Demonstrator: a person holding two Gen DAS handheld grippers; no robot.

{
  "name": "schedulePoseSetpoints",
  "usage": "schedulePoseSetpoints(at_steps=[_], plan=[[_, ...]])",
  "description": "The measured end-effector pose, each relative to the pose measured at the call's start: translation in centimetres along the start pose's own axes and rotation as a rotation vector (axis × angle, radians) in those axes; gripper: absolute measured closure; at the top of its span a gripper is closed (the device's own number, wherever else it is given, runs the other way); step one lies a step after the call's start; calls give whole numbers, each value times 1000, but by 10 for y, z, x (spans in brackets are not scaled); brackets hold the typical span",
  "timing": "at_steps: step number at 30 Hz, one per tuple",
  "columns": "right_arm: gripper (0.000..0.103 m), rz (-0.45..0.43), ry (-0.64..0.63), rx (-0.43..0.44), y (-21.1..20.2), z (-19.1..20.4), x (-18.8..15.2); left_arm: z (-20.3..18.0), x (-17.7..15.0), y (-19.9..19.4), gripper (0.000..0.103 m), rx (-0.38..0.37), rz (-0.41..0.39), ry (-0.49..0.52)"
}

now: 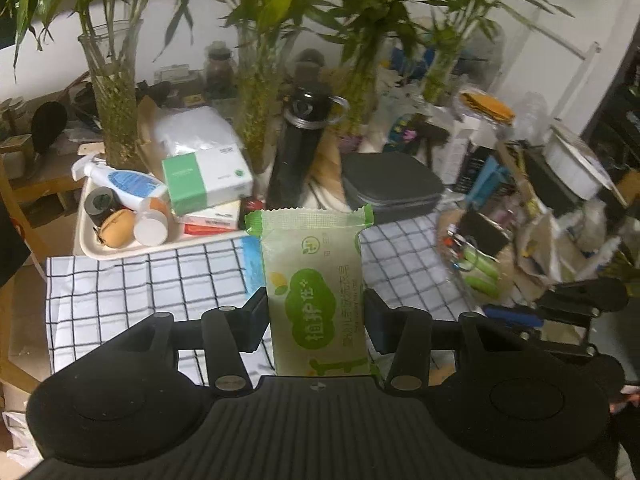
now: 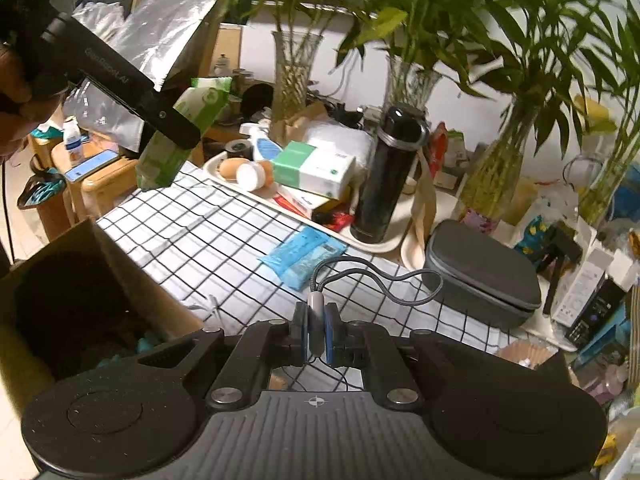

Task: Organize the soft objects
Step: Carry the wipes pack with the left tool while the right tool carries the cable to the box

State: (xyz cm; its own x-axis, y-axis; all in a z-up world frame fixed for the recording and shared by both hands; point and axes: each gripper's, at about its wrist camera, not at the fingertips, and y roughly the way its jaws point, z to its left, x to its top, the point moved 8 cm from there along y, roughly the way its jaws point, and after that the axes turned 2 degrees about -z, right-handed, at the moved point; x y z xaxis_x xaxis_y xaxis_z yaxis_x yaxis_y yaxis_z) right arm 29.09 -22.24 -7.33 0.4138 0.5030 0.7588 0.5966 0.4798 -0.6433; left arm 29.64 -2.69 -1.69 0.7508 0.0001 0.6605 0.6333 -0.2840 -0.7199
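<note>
Packet (image 1: 316, 292) in pale green wrapping stands upright between the fingers of the left gripper (image 1: 316, 320), whose pads press on its two long sides; it is lifted clear of the checked cloth (image 1: 120, 292). The right wrist view shows the same hold from outside: the packet hangs tilted from the black tongs high at the left, over the edge of the cloth, with a hand (image 2: 16, 96) gripping the handle. That view alone shows a brown cardboard box (image 2: 80, 280) just beside the cloth's near left edge, its inside dark, with something teal at the bottom.

The right gripper (image 2: 316, 332) is clenched on the pale plug end of a grey braided cable (image 2: 372, 276), which loops forward above the cloth. From the left wrist only part of that gripper shows at the right edge, and the cable cannot be made out.

A blue packet (image 2: 304, 256) lies flat on the cloth near the white tray (image 2: 376, 246); in the left view it is mostly hidden behind the green one. A black flask (image 2: 384, 176) stands on the tray, and a grey zip case (image 1: 392, 184) sits to its right.
</note>
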Motion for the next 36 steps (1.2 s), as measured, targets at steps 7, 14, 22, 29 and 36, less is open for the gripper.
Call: schedulePoseSetpoints(at_steps=[7, 14, 22, 29, 36], plan=[[93, -28, -23, 24, -24, 22, 2, -15, -25, -18, 56, -36, 32, 30], [93, -40, -34, 51, -44, 46, -4, -22, -55, -27, 56, -54, 79, 36], [93, -37, -63, 77, -61, 77, -20, -23, -91, -24, 56, -61, 147, 17], [93, -14, -92, 97, -65, 99, -37, -18, -119, -16, 55, -72, 209, -50], [93, -2, -95, 108, -66, 109, -48, -9, -138, -4, 55, -70, 234, -155]])
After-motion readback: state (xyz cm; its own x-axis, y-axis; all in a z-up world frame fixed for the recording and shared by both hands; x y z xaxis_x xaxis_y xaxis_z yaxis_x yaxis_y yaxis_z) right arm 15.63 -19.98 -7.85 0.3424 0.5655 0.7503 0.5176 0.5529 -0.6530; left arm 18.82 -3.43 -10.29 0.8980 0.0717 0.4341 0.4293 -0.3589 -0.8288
